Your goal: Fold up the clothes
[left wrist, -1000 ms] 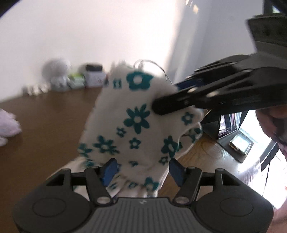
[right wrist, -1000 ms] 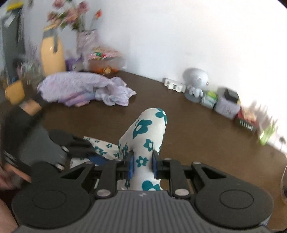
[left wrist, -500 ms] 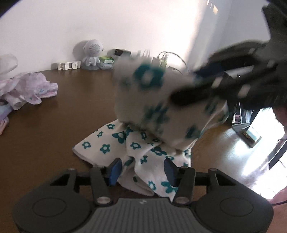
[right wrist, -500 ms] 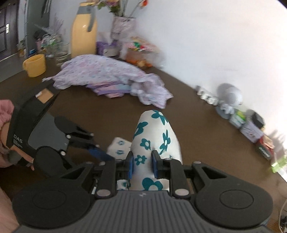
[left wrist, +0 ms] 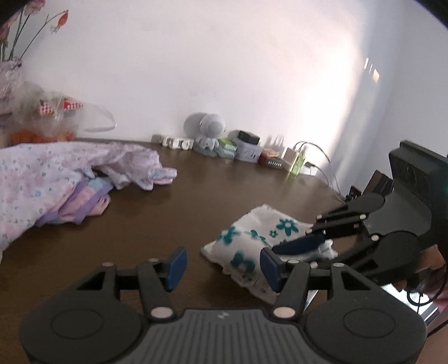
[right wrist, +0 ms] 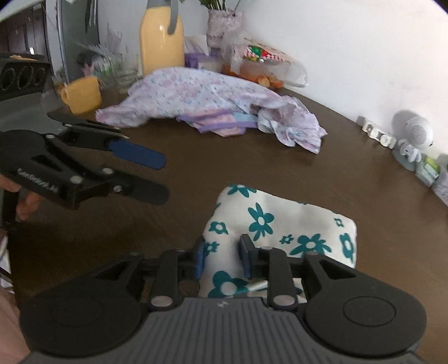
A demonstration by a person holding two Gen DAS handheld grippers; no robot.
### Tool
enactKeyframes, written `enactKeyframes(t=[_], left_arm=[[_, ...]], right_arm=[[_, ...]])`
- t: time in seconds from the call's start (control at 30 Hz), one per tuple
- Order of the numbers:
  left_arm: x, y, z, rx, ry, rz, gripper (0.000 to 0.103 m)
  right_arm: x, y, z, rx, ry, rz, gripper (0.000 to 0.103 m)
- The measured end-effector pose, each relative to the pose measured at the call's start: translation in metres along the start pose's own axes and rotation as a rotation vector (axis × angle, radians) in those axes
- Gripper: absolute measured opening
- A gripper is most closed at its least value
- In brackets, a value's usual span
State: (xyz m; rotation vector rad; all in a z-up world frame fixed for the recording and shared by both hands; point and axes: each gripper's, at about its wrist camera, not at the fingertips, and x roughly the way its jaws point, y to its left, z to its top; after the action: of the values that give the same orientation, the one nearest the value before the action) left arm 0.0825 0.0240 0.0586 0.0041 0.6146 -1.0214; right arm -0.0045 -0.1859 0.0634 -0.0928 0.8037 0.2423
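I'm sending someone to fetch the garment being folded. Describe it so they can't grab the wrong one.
On the dark brown table, skip the heap of pale lilac clothes near the yellow jug. Nearer the front edge lies a small folded white cloth, pinched in the right gripper. Only it has bold teal flowers.

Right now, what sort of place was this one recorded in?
Probably a lived-in home: a dark wooden table against a white wall, with a heap of lilac laundry, a yellow jug, a flower vase and a small robot-shaped speaker.
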Motion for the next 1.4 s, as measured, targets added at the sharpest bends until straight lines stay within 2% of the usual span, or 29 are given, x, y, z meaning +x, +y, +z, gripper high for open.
enactKeyframes(t=[0.13,0.17,0.23,0.33,0.47,0.63,0.87,1.13,1.4], left_arm=[[0.012,-0.018,0.009,0.05,-0.001,-0.02,0.053],[0.017,-0.023,0.01,0.065,0.009,-0.031,0.048],[0.03,-0.034,0.011,0.094,0.036,-0.052,0.044],[0.049,-0.054,0.008,0.138,0.089,-0.073,0.043],[0.067,-0.068,0.0,0.152,0.145,-0.046,0.043],[0.085,-0.065,-0.019,0.138,0.228,0.009,0.043],[0.086,-0.072,-0.022,0.153,0.243,0.06,0.045],[0.079,-0.072,-0.02,0.116,0.221,0.113,0.045],[0.063,-0.085,-0.002,0.136,0.137,0.168,0.051]], right_arm=[[-0.049,-0.019,-0.002,0.095,-0.124,0.101,0.032],[-0.06,-0.024,-0.002,0.097,-0.152,0.088,0.035],[-0.071,-0.036,-0.004,0.082,-0.166,0.015,0.035],[-0.06,-0.065,-0.008,0.094,-0.099,-0.011,0.035],[-0.035,-0.089,-0.015,0.064,-0.025,0.046,0.035],[-0.011,-0.093,-0.036,0.029,-0.017,0.122,0.036],[-0.006,-0.089,-0.051,-0.021,-0.067,0.142,0.036],[-0.005,-0.088,-0.043,-0.034,-0.092,0.16,0.038],[-0.03,-0.103,-0.03,-0.012,-0.148,0.17,0.041]])
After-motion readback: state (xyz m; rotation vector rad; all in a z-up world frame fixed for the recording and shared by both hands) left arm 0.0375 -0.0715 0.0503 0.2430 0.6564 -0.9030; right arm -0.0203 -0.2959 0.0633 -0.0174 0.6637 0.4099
